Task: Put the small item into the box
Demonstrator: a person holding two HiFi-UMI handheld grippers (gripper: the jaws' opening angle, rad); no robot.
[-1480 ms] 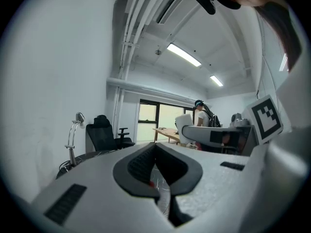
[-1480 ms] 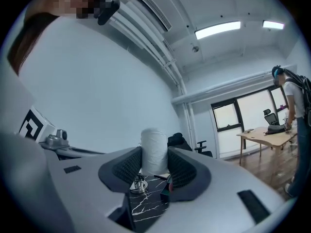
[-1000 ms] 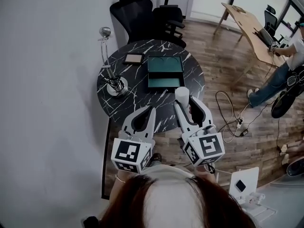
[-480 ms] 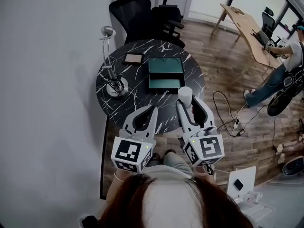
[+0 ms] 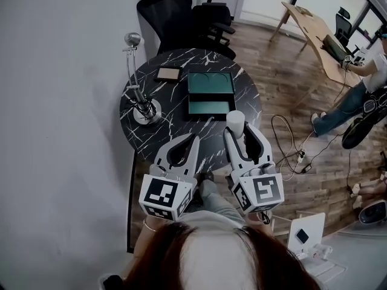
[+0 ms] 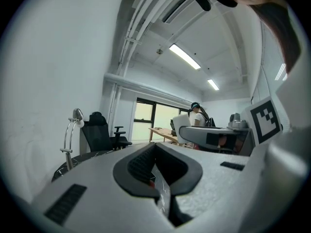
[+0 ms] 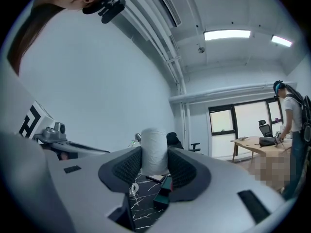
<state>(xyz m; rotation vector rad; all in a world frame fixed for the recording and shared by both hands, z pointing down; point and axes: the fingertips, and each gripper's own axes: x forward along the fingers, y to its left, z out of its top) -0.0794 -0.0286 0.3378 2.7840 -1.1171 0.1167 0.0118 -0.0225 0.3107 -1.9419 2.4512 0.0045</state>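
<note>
- Between the fingers (image 7: 127, 166) of the right gripper (image 5: 240, 135) stands the small item, a white cylinder (image 5: 235, 121). It is short, plain and matt, upright, with a flat top that rises above the ribbed black pads.
- Both pads press on its sides in the right gripper view, so the fingers are clamped on it.
- From the head view the cylinder is held in the air against the near right edge of the round, black-marbled table (image 5: 172, 115), just short of the box (image 5: 210, 91).
- That box is green and open. Its two halves touch, and it lies mid-table, reaching toward the far edge.
- Off the table's near edge, beside the right gripper, the left gripper (image 5: 184, 145) has its fingers together, tips meeting.
- Compared with a second ago, the grip on the cylinder is unchanged and the left fingers remain closed. A trouser leg (image 5: 208, 193) now shows below the grippers, where only a shoe tip showed before.
</note>
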